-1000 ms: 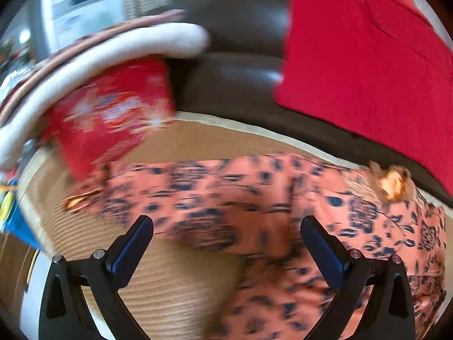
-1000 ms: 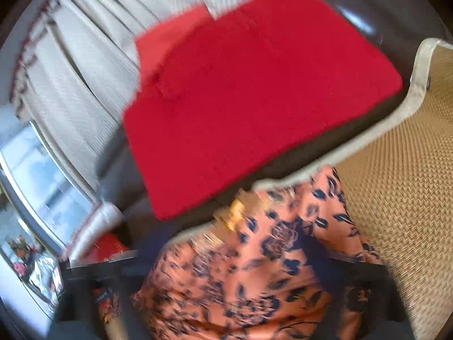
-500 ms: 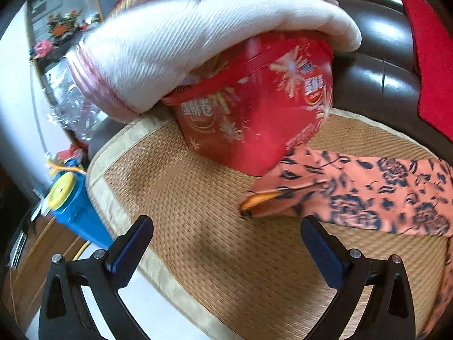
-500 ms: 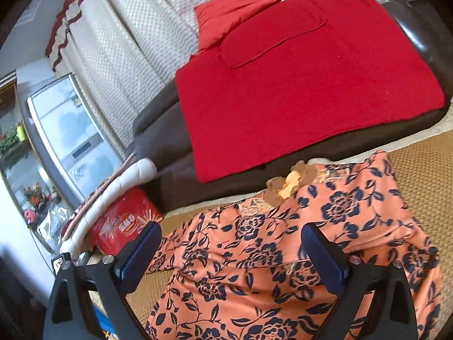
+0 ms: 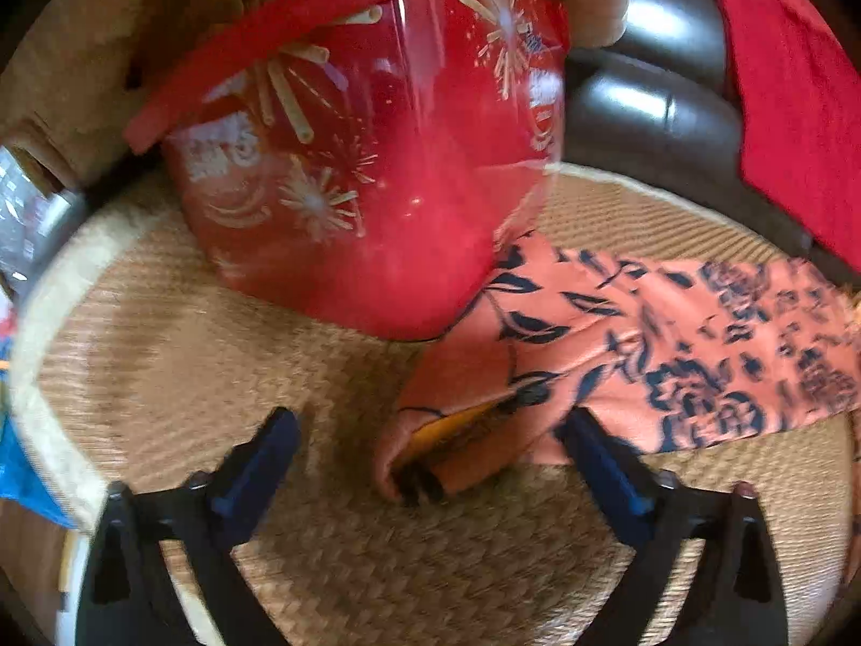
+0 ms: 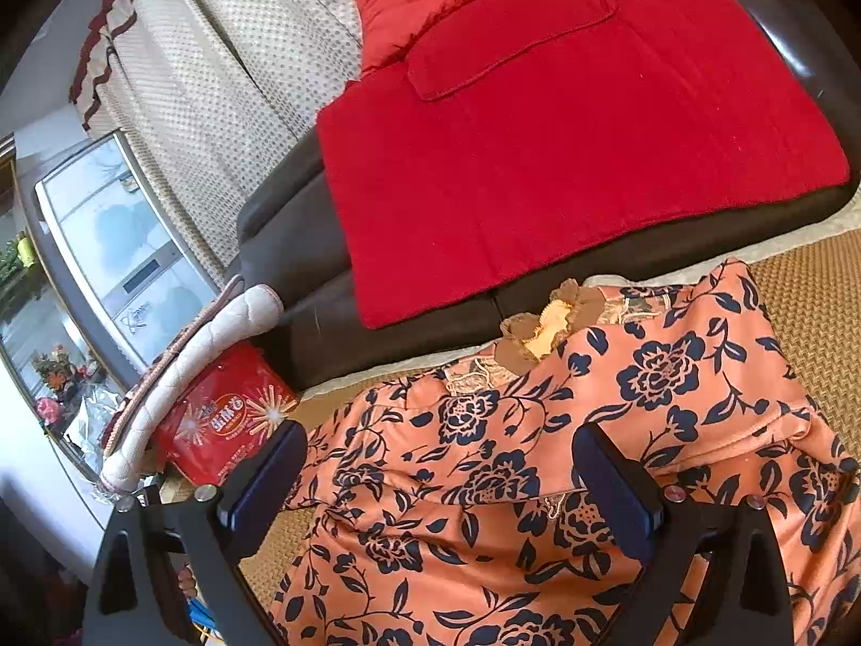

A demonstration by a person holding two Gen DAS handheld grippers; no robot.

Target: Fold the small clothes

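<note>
An orange garment with dark blue flowers [image 6: 565,457] lies spread on a woven straw mat [image 5: 161,355]. In the left wrist view its sleeve [image 5: 619,355] runs in from the right, and the cuff end [image 5: 430,457] lies between the fingers of my left gripper [image 5: 430,433]. That gripper's jaws are closing; the pads are still apart from the cloth. My right gripper [image 6: 438,457] hangs open over the middle of the garment, below the frilled collar [image 6: 549,323], nothing held between its fingers.
A red plastic snack tub [image 5: 376,172] stands on the mat just behind the cuff, under a rolled cream quilt [image 6: 215,334]. Behind the mat is a dark leather sofa back [image 6: 301,247] draped with a red blanket [image 6: 565,151]. The mat's pale edge [image 5: 32,366] curves at left.
My left gripper has swung left along the garment, down to the sleeve's cuff by the red tub, its fingers narrowing. The right gripper's view steadied and tilted over the garment's body.
</note>
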